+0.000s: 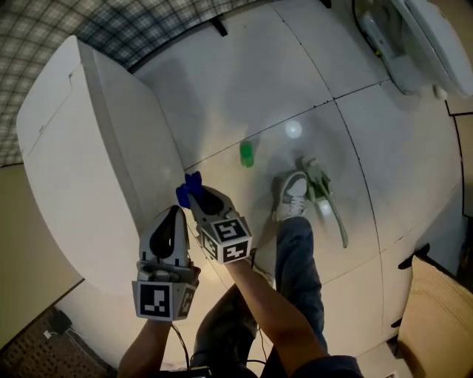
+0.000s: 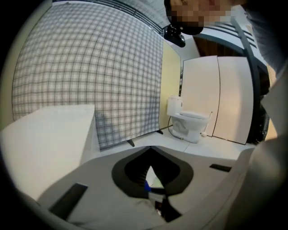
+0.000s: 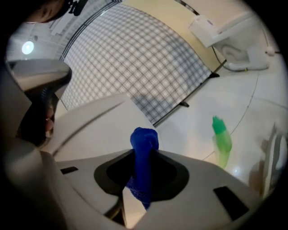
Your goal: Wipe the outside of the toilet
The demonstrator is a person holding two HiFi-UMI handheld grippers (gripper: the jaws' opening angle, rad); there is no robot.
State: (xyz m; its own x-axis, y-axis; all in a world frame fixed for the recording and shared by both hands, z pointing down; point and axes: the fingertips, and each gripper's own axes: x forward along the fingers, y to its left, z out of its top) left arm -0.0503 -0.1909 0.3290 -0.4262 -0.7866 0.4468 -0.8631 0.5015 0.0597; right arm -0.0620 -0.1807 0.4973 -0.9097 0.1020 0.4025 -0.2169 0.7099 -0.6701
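We look down on a glossy white tiled floor (image 1: 244,88), with a checked curtain (image 1: 148,18) at 11 o'clock. One toilet (image 1: 417,37) stands at 1 o'clock, well apart from us. One green bottle (image 1: 247,153) sits mid-floor, and one white cabinet (image 1: 81,148) at 9 o'clock. Our left gripper (image 1: 176,212) has its jaws pressed together on nothing. Our right gripper (image 1: 195,195) pinches one blue cloth (image 1: 189,184).

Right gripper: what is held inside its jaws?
A bunched blue cloth is clamped inside the right gripper, and its top sticks out past the jaws. Its lower end is partly covered by the gripper body.
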